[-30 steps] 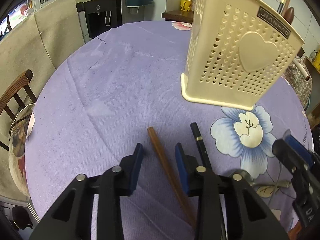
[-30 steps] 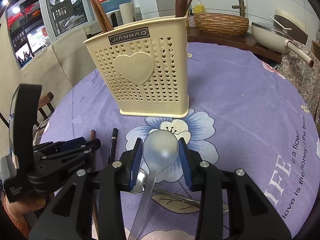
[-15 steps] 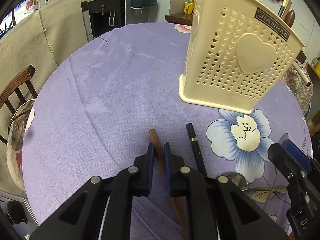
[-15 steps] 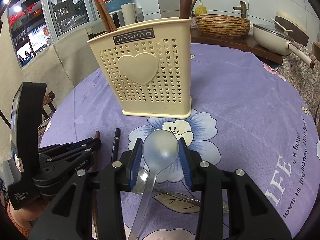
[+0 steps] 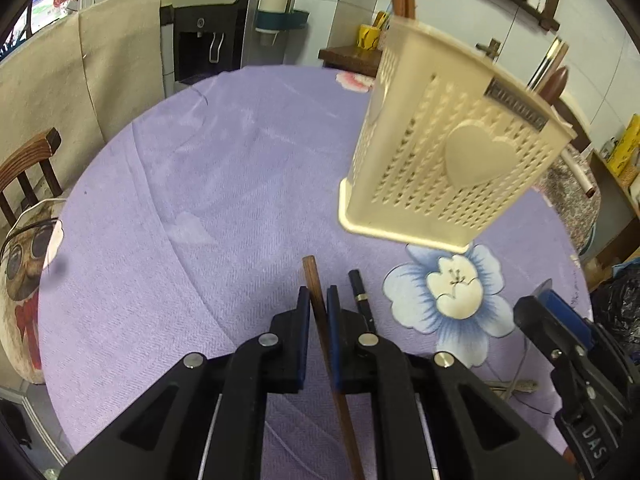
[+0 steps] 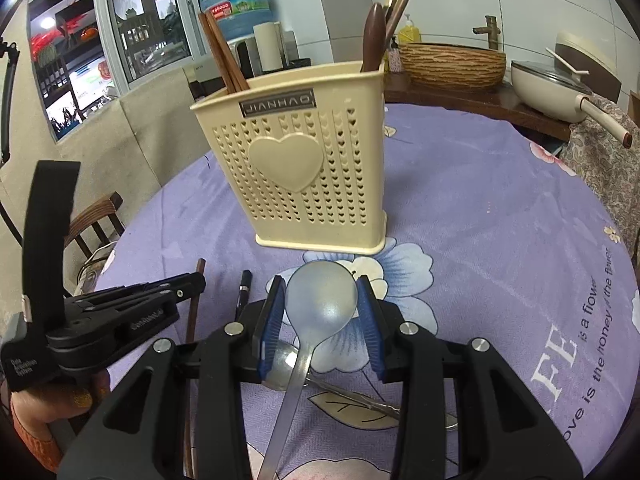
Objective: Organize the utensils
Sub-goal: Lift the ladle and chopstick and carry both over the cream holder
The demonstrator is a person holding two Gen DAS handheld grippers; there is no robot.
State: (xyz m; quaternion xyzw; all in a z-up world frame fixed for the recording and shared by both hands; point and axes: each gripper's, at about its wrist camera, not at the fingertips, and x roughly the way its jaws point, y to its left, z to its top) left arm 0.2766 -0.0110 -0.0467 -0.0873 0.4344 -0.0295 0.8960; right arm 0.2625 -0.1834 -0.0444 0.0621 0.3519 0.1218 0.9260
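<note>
Left gripper (image 5: 318,300) jaws pinched on brown chopstick (image 5: 314,280) low over counter (image 6: 500,216). Right gripper (image 6: 322,300) jaws snug around spoon (image 6: 320,296). Beyond, cream holder (image 6: 304,168) labelled "JIANHAO"; cloth reads "love is the honey of the flower".

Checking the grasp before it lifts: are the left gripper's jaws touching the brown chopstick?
Touching. The left wrist view shows the left gripper with both jaws closed against the brown chopstick, no gap on either side.
</note>
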